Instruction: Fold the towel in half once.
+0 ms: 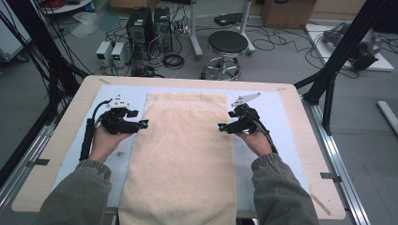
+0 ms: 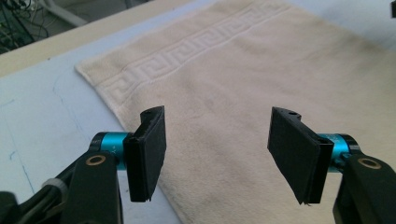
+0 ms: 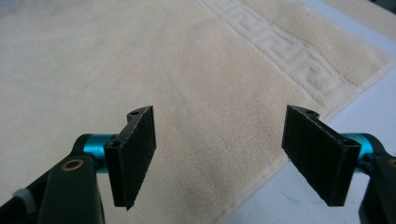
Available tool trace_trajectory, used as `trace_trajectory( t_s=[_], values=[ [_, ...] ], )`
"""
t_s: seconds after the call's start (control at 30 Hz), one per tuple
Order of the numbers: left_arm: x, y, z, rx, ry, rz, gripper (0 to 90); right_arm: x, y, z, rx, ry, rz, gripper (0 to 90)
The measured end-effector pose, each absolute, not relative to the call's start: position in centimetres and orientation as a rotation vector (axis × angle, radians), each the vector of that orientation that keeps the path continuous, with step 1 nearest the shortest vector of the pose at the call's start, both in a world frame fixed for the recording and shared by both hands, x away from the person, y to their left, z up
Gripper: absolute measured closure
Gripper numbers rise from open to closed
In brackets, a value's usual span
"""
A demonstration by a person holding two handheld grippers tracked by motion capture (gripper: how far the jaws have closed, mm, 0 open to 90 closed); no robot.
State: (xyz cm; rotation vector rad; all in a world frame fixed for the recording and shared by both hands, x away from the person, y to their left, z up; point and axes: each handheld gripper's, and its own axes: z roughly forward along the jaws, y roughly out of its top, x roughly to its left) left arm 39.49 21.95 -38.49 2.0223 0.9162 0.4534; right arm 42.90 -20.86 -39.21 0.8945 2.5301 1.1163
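Left gripper (image 1: 143,123) and right gripper (image 1: 221,126) point inward at the edges of the flat, fuzzy beige towel (image 1: 185,154); both jaws wide, empty.

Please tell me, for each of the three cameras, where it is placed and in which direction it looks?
High view: above the person's side, looking forward and down on the table; forearms, left gripper and right gripper show.
Left gripper view: on the left gripper, open jaws over the towel's edge.
Right gripper view: on the right gripper, open jaws over the opposite edge.
Shared: the cream towel's key-pattern border.
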Motion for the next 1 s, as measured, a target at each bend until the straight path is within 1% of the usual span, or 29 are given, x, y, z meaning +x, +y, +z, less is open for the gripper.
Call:
trace_trajectory(
  t_s=[0.13,0.17,0.3,0.47,0.6,0.7,0.8,0.9,0.93,1.0],
  values=[
    [40.5,21.1,-40.5,2.055,0.936,0.458,41.2,43.7,-20.2,-40.6,0.908,2.549,1.085,28.3],
    [40.7,20.9,-40.9,2.07,0.943,0.454,41.5,43.8,-20.1,-40.9,0.913,2.56,1.069,30.1],
    [41.4,20.3,-42.3,2.109,0.97,0.414,44.0,44.4,-20.0,-42.2,0.947,2.575,1.013,33.2],
    [41.7,20.0,-43.2,2.13,0.993,0.408,46.6,44.6,-20.6,-43.3,1.009,2.553,0.998,39.2],
    [41.8,19.9,-43.6,2.138,1.023,0.397,49.4,44.4,-20.4,-43.4,0.996,2.545,0.964,42.8],
    [41.8,19.9,-43.6,2.131,1.04,0.422,54.0,44.4,-20.2,-43.3,0.991,2.551,0.953,47.8],
    [41.7,19.6,-43.5,2.15,1.047,0.44,58.2,44.4,-20.1,-43.3,1.012,2.554,0.956,55.6],
    [41.8,19.6,-43.5,2.141,1.063,0.429,65.3,44.4,-20.0,-43.2,1.03,2.56,0.961,65.7],
    [41.8,19.6,-43.4,2.132,1.07,0.415,70.1,44.5,-20.0,-43.2,1.031,2.558,0.964,70.2],
    [41.8,19.6,-43.4,2.133,1.065,0.401,77.0,44.5,-19.9,-43.1,1.028,2.579,0.983,78.6]
  ],
)
